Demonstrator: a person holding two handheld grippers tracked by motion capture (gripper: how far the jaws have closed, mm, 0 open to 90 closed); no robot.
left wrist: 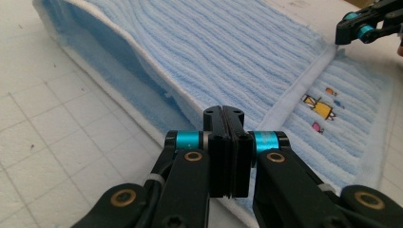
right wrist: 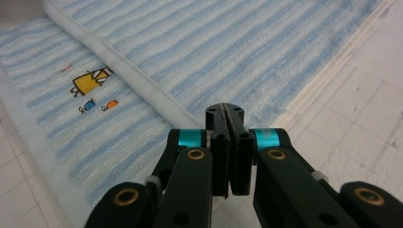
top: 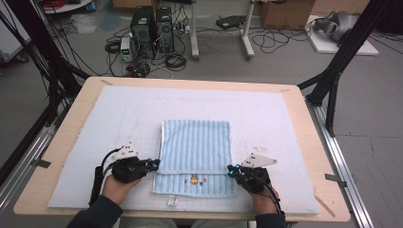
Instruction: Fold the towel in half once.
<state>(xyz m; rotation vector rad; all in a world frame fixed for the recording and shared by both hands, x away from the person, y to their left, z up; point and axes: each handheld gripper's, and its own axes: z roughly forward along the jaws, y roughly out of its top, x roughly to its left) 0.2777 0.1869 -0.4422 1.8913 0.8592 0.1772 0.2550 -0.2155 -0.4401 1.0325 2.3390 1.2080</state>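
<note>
Left tongs (top: 154, 165): jaws pressed fully together, nothing visible between the pads in the left gripper view, tips (left wrist: 227, 116) sitting right over the towel (top: 196, 145) where its folded upper layer ends, at the left edge. Whether a sliver of cloth is pinched there cannot be told. Right tongs (top: 231, 170): likewise closed flat, tips (right wrist: 225, 114) just over the white hem of the folded layer near the towel's right edge; again no cloth seen between the pads.

Towel: light blue with paler stripes, lying on the pale gridded mat (top: 95, 123) covering the worktop (top: 76, 102), roughly central and toward the near side. Folded over itself, upper layer reaching down short of the near edge, leaving a single-layer strip with small embroidered figures (top: 194, 180) exposed. Fold's open hem running straight between the two tongs, left tongs at its left end, right tongs at its right end. In the left gripper view, upper layer lifted slightly along the left side, showing a shadowed gap beneath.

Small white tag (top: 173, 201) on the mat just in front of the towel, between the forearms.
</note>
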